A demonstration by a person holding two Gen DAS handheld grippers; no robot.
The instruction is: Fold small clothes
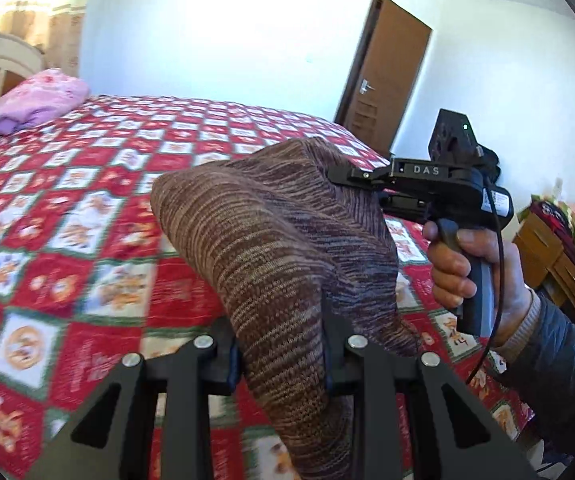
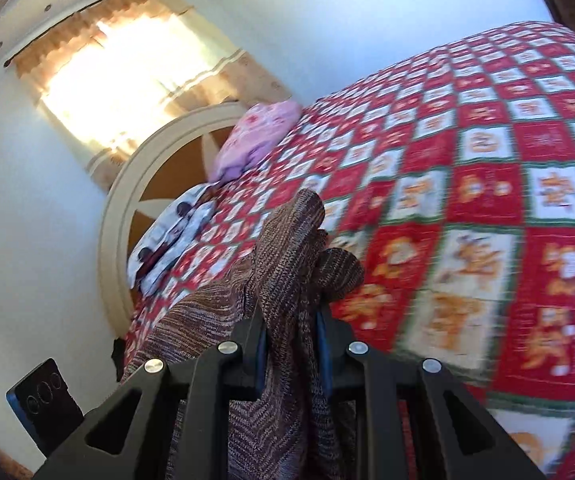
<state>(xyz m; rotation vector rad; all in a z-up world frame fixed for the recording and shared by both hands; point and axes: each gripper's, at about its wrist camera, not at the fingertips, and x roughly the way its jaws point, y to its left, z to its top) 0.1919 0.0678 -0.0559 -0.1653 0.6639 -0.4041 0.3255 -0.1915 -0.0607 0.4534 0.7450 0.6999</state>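
A brown striped knit garment (image 1: 271, 240) hangs in the air above the bed, stretched between both grippers. My left gripper (image 1: 283, 356) is shut on its near edge. My right gripper (image 1: 347, 176), held by a hand, is shut on the far corner; it shows from the side in the left wrist view. In the right wrist view the right gripper (image 2: 291, 340) pinches a bunched fold of the same garment (image 2: 287, 264), which drapes down to the left. The fingertips are hidden by cloth.
A bed with a red, white and green patchwork quilt (image 1: 87, 200) lies below. A pink pillow (image 1: 39, 96) and a white patterned cloth (image 2: 175, 232) sit by the round headboard (image 2: 127, 184). A brown door (image 1: 383, 72) and cluttered furniture (image 1: 559, 248) are on the right.
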